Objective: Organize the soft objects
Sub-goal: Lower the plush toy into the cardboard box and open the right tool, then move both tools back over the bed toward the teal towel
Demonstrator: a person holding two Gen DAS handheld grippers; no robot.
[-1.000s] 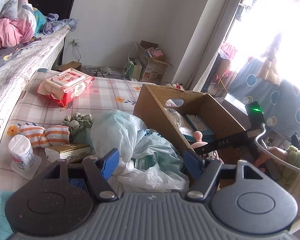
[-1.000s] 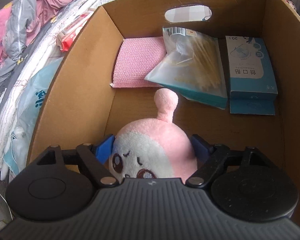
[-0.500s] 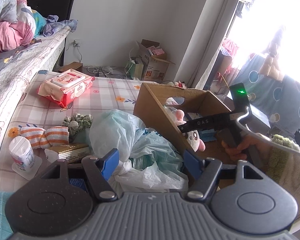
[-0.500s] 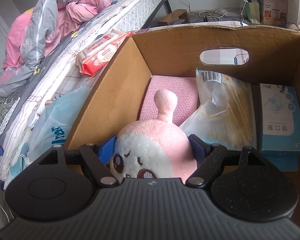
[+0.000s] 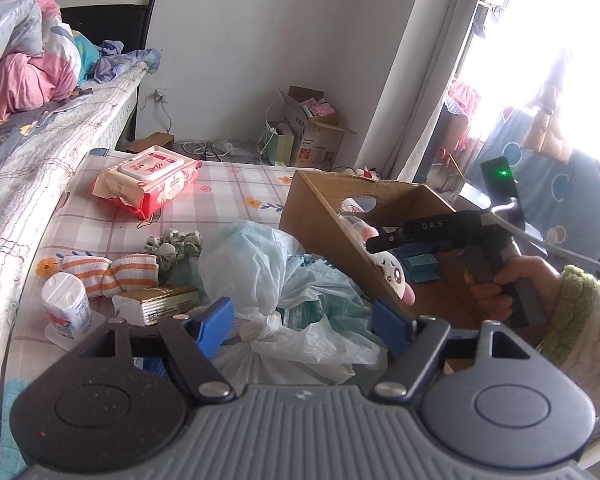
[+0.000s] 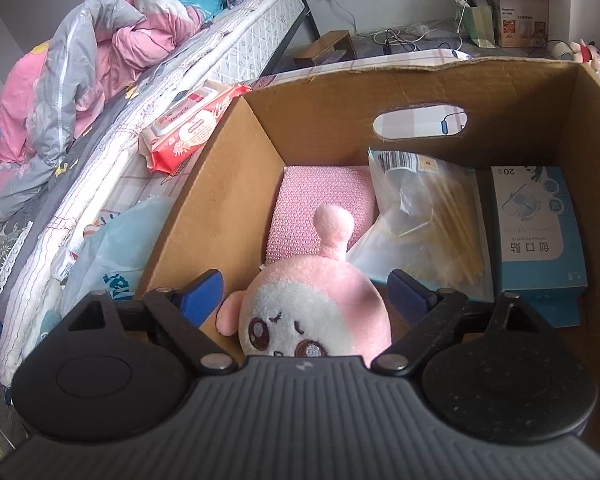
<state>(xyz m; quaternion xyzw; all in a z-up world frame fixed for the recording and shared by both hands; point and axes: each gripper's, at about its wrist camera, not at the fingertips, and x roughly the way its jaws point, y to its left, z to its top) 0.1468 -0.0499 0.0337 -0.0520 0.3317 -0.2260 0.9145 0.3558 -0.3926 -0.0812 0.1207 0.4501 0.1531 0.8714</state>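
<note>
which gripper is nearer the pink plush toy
Right. The right gripper straddles the pink plush toy in the cardboard box, jaws opening. The left gripper hangs outside over the plastic bags.

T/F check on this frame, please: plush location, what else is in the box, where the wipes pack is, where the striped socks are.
1. The pink plush sits inside the cardboard box. True.
2. The box holds only the plush. False: a pink cloth, a clear bag and a blue carton are in it too.
3. The red wipes pack lies inside the box. False: it lies outside, on the checked cover.
4. The striped socks lie outside the box. True.
</note>
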